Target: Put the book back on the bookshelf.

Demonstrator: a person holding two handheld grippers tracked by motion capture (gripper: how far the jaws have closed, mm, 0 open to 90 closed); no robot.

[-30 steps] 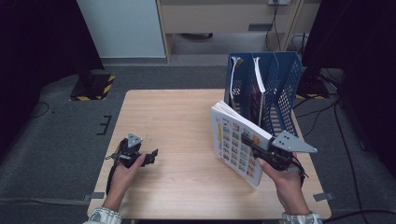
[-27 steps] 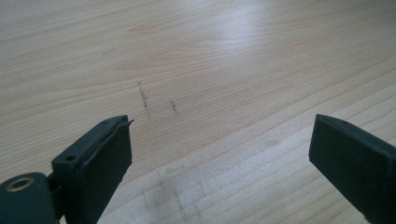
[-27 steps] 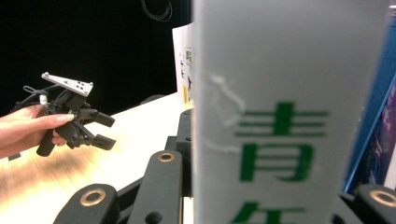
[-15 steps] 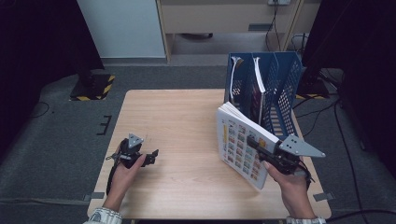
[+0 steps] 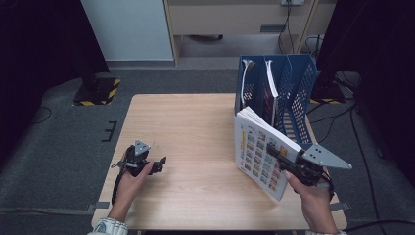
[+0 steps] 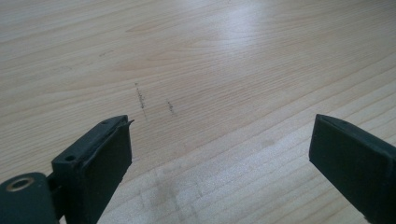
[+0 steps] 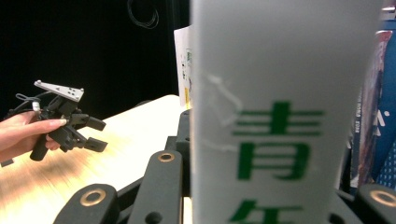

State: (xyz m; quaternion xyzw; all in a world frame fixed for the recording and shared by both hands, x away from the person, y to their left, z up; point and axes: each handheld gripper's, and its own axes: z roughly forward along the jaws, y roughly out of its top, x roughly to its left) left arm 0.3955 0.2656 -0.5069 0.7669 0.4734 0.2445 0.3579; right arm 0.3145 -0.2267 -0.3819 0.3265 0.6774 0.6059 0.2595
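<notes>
Gripping the book (image 5: 262, 152), my right gripper (image 5: 283, 157) sits near the table's (image 5: 186, 122) right edge, toward the near right corner, its jaws clamped on the book's lower right part. In the right gripper view the pale spine with green characters (image 7: 280, 121) stands upright straight between the jaws, so close that it blocks most of what lies ahead.

From the high view, the table is the biggest thing I have, light wood. Next comes the blue file rack (image 5: 288, 88) at the far right corner, with papers standing in its slots. My book stands on edge just in front of the rack, tilted, its colourful cover facing left toward the table's middle; whether it touches the rack I cannot tell.

Smallest is my left gripper (image 5: 159, 164), held low over the table near the left edge, well apart from the book. Its jaws stand wide open with nothing between them, just bare wood (image 6: 210, 84) beneath.
</notes>
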